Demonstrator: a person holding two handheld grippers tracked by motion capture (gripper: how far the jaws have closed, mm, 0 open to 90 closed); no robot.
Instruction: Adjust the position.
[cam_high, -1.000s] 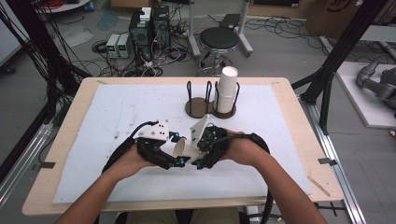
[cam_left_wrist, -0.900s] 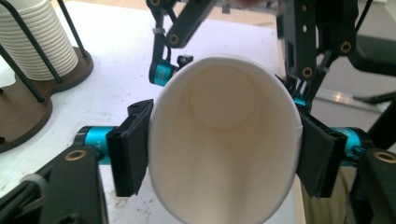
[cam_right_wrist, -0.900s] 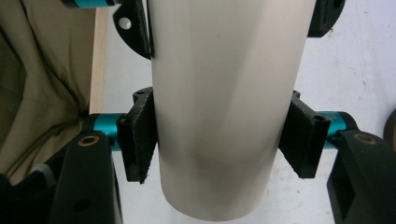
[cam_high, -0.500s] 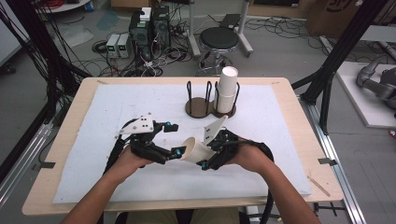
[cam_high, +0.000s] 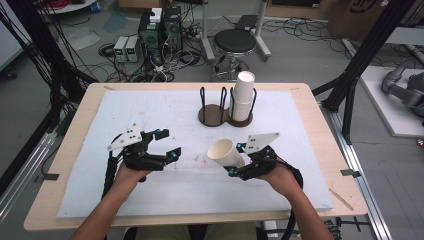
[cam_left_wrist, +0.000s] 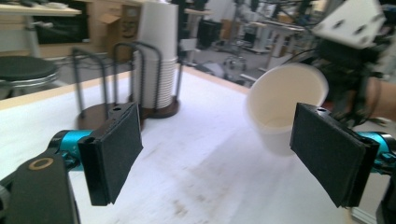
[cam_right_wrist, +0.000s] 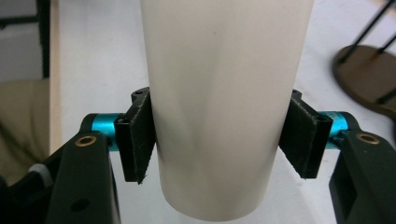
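Between right gripper (cam_high: 234, 161) jaws: paper cup (cam_high: 226, 153), pads clamped on its sides near base, mouth tilted up and toward left gripper (cam_high: 168, 144). Likely just pulled from stack (cam_high: 243, 95) in holder (cam_high: 218, 114), beyond both tools. Left gripper jaws wide apart, nothing between them, cup just ahead; probably released so right alone carries it.

- My left gripper (cam_high: 167, 144) has just let its jaws swing wide; nothing sits between the pads (cam_left_wrist: 114, 151).
- My left hand (cam_high: 131, 172) grips it from behind, forearm trailing back toward me.
- My right gripper (cam_high: 234, 160) points toward the left one, well apart from it, and clamps a paper cup (cam_high: 226, 153) by its lower body.
- My right hand (cam_high: 280, 176) wraps the handle behind those jaws.
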